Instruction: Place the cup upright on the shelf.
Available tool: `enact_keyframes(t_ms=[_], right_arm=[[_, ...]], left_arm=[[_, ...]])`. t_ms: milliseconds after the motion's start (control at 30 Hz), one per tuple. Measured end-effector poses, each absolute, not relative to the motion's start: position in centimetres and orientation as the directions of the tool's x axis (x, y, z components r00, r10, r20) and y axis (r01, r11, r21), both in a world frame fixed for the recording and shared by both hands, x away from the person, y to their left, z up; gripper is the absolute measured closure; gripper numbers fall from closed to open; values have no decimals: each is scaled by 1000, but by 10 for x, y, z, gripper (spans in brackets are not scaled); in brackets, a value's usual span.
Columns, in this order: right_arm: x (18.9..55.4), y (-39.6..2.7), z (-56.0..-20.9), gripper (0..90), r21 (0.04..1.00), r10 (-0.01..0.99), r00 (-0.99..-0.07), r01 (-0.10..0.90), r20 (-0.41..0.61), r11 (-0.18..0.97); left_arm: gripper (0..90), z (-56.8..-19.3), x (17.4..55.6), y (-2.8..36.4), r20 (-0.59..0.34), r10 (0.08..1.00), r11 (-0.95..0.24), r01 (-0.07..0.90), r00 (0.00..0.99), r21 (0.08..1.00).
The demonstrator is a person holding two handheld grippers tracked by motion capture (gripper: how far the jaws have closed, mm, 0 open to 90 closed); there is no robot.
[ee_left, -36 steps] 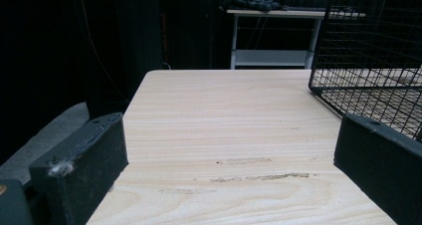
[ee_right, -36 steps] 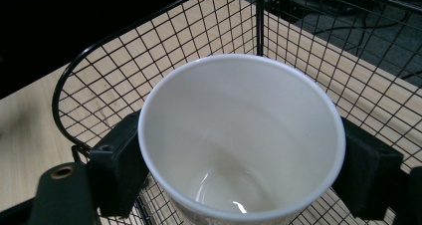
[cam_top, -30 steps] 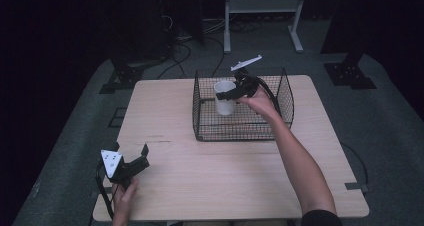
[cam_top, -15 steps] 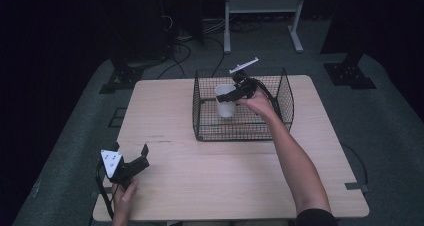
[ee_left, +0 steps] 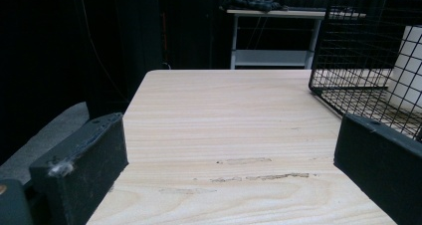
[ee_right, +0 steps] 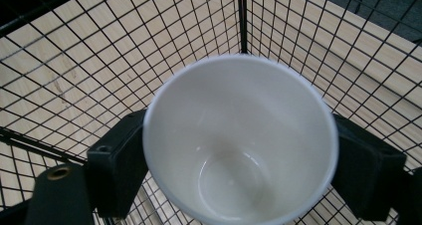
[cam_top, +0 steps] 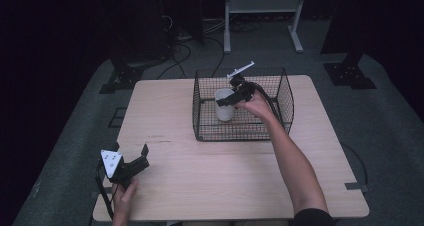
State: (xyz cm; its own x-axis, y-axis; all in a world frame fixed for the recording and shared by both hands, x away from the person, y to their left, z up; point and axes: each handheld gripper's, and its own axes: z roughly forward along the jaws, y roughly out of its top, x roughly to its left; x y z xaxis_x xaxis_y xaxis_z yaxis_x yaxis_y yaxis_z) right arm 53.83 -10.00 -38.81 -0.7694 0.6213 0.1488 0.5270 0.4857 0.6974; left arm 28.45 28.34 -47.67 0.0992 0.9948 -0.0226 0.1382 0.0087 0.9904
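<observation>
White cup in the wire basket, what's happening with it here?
A person's right gripper is closed around a white cup, one jaw on each side of its wall, upright and empty, inside the black wire basket on the wooden table. Whether the cup rests on the basket floor is unclear. The left gripper sits near the table's front left corner, jaws open, holding nothing.
</observation>
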Motion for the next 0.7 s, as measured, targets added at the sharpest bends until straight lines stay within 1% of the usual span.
enact_keyframes(t_ms=[67,433,700], right_arm=[[537,-101,-389,172,703,613,-773,526,160,479],[533,-103,-385,176,699,611,-779,516,142,495],[533,-104,-385,176,699,610,-778,520,150,491]], left_arm=[[0,-477,285,283,-23,995,9,139,99,990],[0,-477,285,283,-22,995,9,138,98,990],[0,-477,285,283,-22,995,9,139,96,990]])
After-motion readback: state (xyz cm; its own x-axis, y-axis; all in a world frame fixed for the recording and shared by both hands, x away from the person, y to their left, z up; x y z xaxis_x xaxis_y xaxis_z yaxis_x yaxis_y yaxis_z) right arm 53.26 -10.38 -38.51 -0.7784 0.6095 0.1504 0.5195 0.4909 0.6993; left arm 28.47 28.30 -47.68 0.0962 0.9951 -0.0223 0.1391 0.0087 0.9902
